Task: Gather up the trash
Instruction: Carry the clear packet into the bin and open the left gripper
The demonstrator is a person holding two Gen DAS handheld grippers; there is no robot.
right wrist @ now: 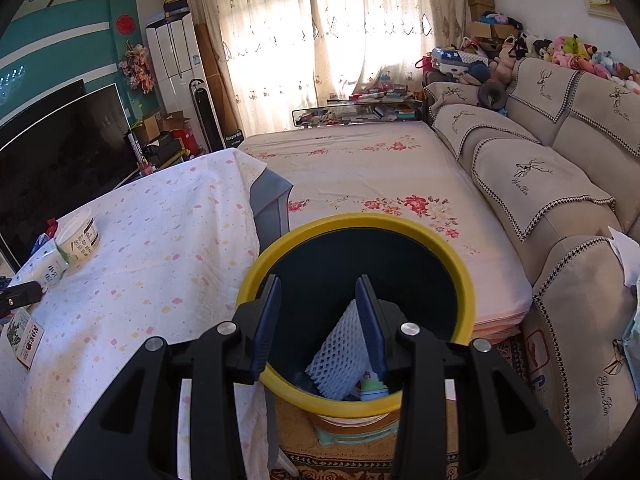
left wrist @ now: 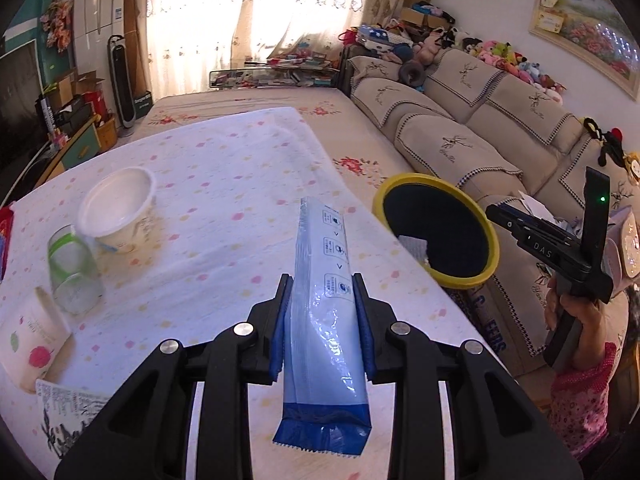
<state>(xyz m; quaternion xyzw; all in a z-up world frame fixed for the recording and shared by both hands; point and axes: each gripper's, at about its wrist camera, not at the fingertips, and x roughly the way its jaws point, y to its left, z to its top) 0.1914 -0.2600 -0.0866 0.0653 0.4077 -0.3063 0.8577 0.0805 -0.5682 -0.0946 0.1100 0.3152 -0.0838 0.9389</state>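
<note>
My left gripper is shut on a long blue and white plastic wrapper and holds it above the table, pointing toward the yellow-rimmed black trash bin. My right gripper is open and empty, held above the bin. Inside the bin lie a white foam net sleeve and a small green and white package. The right gripper's body also shows in the left wrist view, beyond the bin.
On the spotted tablecloth stand a white paper bowl, a clear cup with green bands, a white carton and a printed leaflet. A sofa and a flowered mattress lie behind the bin.
</note>
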